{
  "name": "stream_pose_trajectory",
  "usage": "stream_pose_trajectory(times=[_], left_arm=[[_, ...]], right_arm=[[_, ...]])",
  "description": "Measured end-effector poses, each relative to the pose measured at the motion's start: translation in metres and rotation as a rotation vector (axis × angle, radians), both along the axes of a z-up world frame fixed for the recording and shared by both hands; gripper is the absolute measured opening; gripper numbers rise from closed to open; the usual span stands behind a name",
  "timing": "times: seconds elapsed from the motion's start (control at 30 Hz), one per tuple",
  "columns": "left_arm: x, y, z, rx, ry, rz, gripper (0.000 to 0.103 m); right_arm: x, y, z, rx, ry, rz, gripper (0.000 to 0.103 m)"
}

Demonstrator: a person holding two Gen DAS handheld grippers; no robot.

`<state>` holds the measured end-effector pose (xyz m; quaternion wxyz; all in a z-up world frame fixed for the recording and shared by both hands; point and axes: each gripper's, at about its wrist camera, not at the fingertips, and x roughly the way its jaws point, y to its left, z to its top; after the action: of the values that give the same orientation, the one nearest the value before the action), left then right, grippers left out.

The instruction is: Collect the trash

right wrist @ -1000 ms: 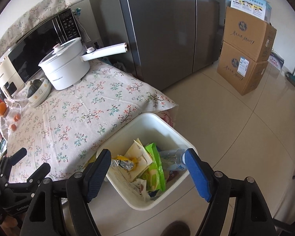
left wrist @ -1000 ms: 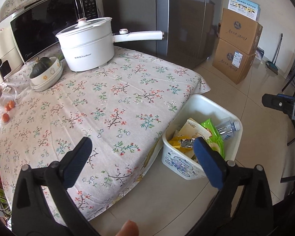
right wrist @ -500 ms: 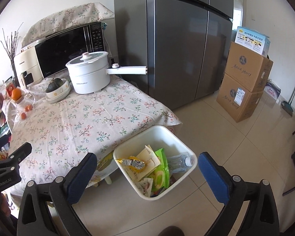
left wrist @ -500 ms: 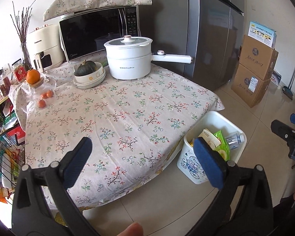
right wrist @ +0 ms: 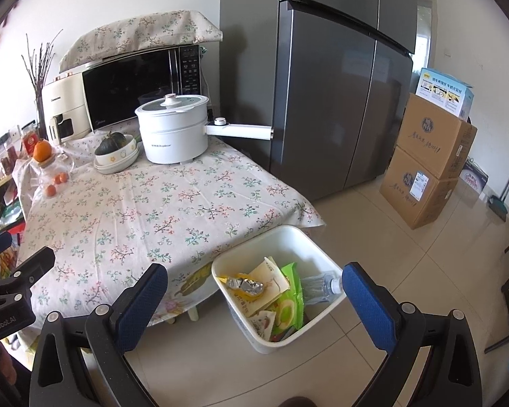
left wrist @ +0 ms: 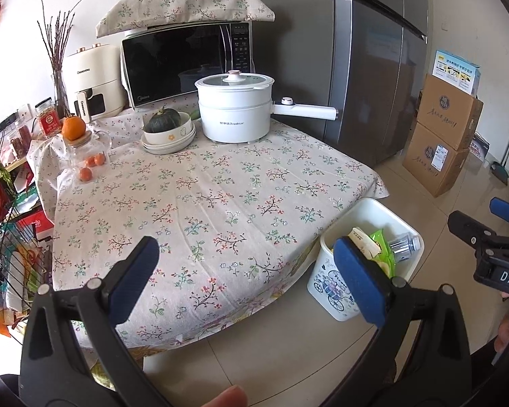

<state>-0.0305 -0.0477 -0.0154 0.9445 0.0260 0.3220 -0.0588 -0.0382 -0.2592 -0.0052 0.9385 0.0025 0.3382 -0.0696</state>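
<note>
On the floor, at the near right corner of the cloth-covered surface (right wrist: pixel 159 217), stands a white bin (right wrist: pixel 317 312) just beside the hanging edge of the cloth. It holds the trash: a crumpled foil wrapper (right wrist: pixel 244 283) on a cream paper packet (right wrist: pixel 266 276), a green snack bag (right wrist: pixel 288 305) to their right, and a clear plastic bottle (right wrist: pixel 322 286) lying against the right wall. From the left wrist view the bin (left wrist: pixel 329 281) shows a blue bicycle print on its near side.

Both grippers hang in the air above the floor, touching nothing. The right gripper (right wrist: pixel 254 308) has its blue-padded fingers (right wrist: pixel 142 305) spread wide with the bin seen between them; its jaws have just been opening, and nothing is between them. The left gripper (left wrist: pixel 251 278) also has its fingers (left wrist: pixel 134 278) wide apart and empty, framing the near edge of the surface.

At the far end of the surface sit a white electric pot (left wrist: pixel 236 113) with a long handle pointing right, a stack of bowls (left wrist: pixel 169 137) holding a dark green squash, and a glass jar (left wrist: pixel 85 154) with an orange on its lid. Behind them stands a microwave (left wrist: pixel 183 64), and to the right a grey refrigerator (right wrist: pixel 339 78) and stacked cardboard boxes (right wrist: pixel 427 162).
</note>
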Motion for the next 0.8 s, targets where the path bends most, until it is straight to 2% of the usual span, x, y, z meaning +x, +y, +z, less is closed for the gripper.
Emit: stream_pose_trajectory(times=[0.8], left_arm=[[-0.0018,-0.0025,0.0018,-0.001,-0.006,-0.004,0.102]], right_arm=[[0.0003,0.0025,-0.0015,-0.007,0.006,0.007,0.103]])
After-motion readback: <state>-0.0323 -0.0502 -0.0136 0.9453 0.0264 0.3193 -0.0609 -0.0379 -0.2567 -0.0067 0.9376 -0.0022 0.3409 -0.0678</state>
